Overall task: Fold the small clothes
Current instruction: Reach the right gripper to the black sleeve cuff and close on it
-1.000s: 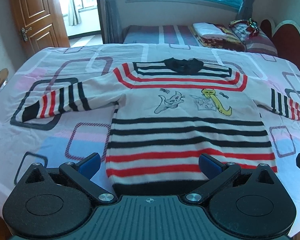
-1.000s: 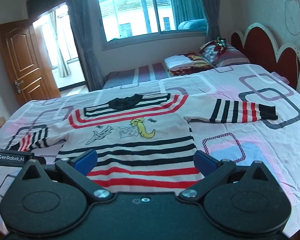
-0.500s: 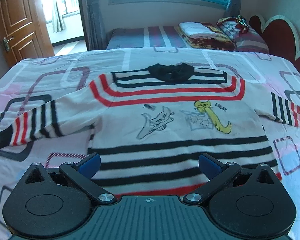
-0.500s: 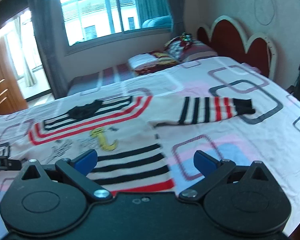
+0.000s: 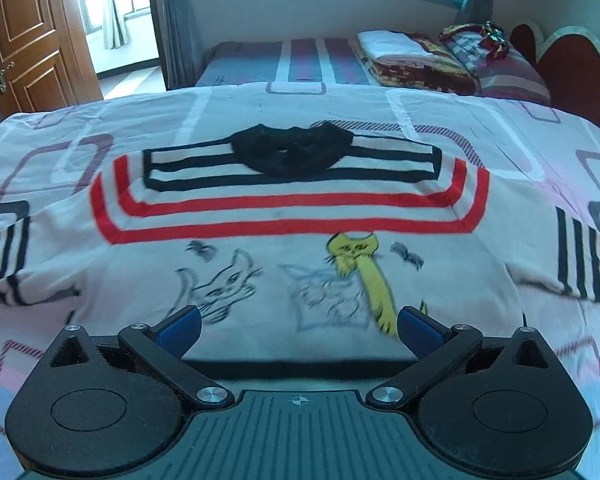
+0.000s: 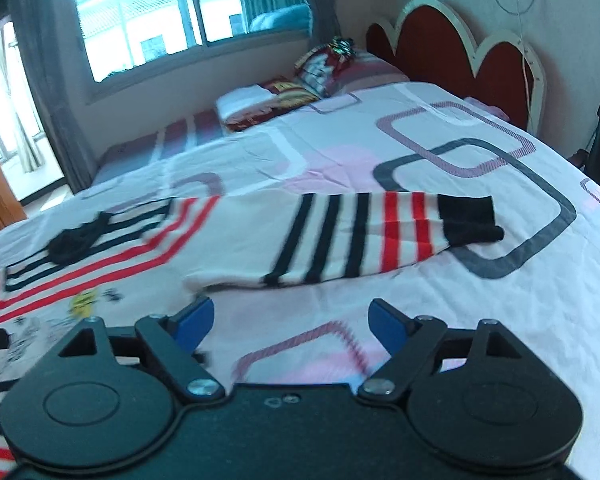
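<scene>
Small striped sweater [image 5: 284, 216] lies flat, face up, on the bed [image 5: 480, 128] w/ the patterned sheet; black collar [image 5: 290, 152] on the far side, cat drawings [image 5: 352, 276] across the chest, both sleeves spread out to the sides. Left gripper [image 5: 298, 326] hangs over the sweater's body just below the cats, fingers [image 5: 180, 326] spread wide, nothing between them, no grip on the cloth. Right gripper [image 6: 290, 324] is over the sheet just beside the sweater's right sleeve [image 6: 352, 236], which runs out sideways w/ black & red stripes & a black cuff [image 6: 470, 220]; its fingers [image 6: 386, 324] have just been closing a bit but are apart w/ only bare sheet seen between them, sleeve lying beyond the tips, untouched. Bkgd: red scalloped headboard [image 6: 460, 52], folded blankets [image 5: 404, 60] & pillow on a 2nd bed by the window [image 6: 172, 12], wooden door [image 5: 28, 36] at left. Both views slightly blurred
</scene>
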